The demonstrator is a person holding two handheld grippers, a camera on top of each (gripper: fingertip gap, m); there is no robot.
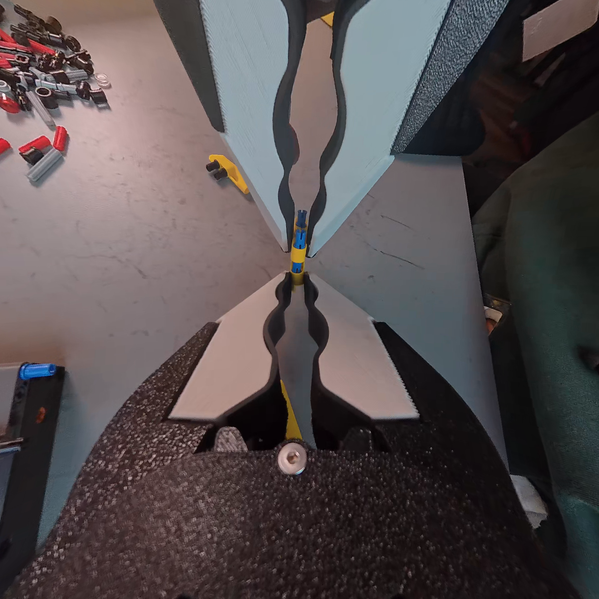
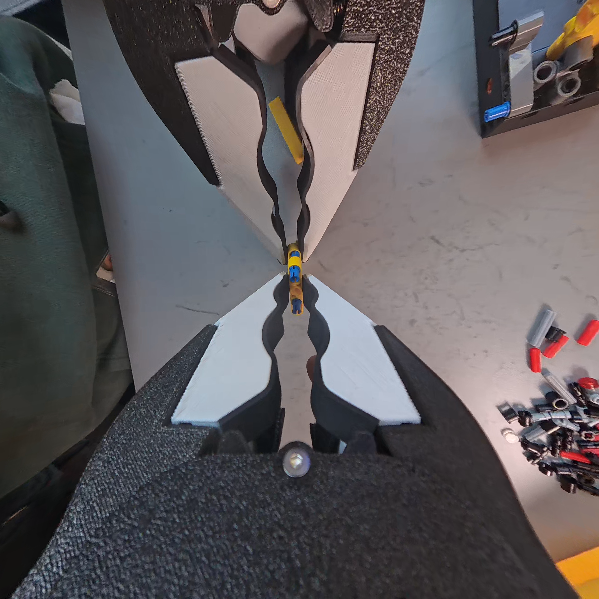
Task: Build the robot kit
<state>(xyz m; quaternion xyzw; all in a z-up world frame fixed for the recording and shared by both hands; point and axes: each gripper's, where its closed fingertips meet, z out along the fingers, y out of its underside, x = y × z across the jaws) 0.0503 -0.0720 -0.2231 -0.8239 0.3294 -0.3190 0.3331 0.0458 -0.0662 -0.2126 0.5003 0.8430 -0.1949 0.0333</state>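
both grippers' fingers clamp yellow beam (image 1: 297, 259) end-to-end, long axis running tip to tip.

Both wrist views sharp in middle, heavy fisheye bend at edges. Light soft, warm on far tabletop (image 1: 97, 243), cooler near table edge. Slight glare on screw head (image 2: 296, 460). Part pile (image 1: 45, 64) a bit soft, corners dark.

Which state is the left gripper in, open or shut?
Shut on the yellow beam. The left gripper has its fingertips pinching one end, with blue pins in the beam's holes; the right gripper clamps the other end.
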